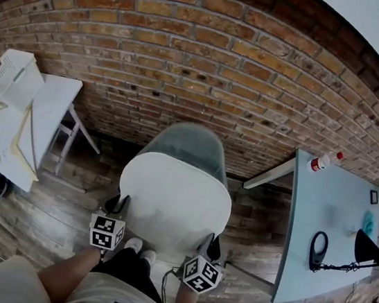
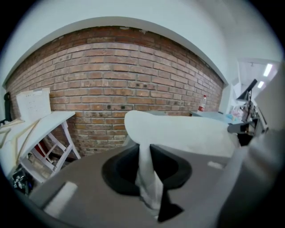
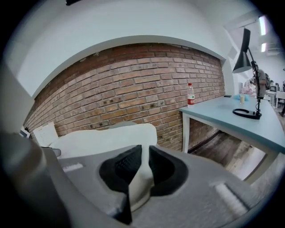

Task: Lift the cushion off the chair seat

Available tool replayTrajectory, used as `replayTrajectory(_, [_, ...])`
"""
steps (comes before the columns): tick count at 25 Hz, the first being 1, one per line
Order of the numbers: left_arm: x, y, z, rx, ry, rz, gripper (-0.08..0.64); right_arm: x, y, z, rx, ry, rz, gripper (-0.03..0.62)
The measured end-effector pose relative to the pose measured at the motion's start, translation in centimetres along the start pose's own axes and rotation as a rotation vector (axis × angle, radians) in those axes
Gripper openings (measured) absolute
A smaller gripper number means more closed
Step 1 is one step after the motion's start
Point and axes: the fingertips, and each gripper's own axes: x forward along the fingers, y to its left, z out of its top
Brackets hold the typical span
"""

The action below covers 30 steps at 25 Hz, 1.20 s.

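At the lower left of the head view our bare left forearm reaches forward, and the left gripper (image 1: 117,207) is clamped on the near-left edge of the white cushion (image 1: 174,201) (fabric pinched between the jaws). The cushion lies mid-frame over the seat of the grey chair (image 1: 184,146). At the lower right, our right gripper (image 1: 210,245) pinches the near-right edge in the same way, angled slightly downward.

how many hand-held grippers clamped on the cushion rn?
2: the left hand-held gripper pinches the cushion at its near-left edge, the right hand-held gripper at its near-right edge. Neither is hidden.
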Motion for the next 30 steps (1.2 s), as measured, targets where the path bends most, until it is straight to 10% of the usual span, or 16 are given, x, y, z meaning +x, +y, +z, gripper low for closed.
replayTrajectory(30, [-0.8,-1.2,3.0,0.021,-0.032,-0.037,0.058,-1.6,-0.2,3.5,-0.014,-0.033,-0.014,0.046])
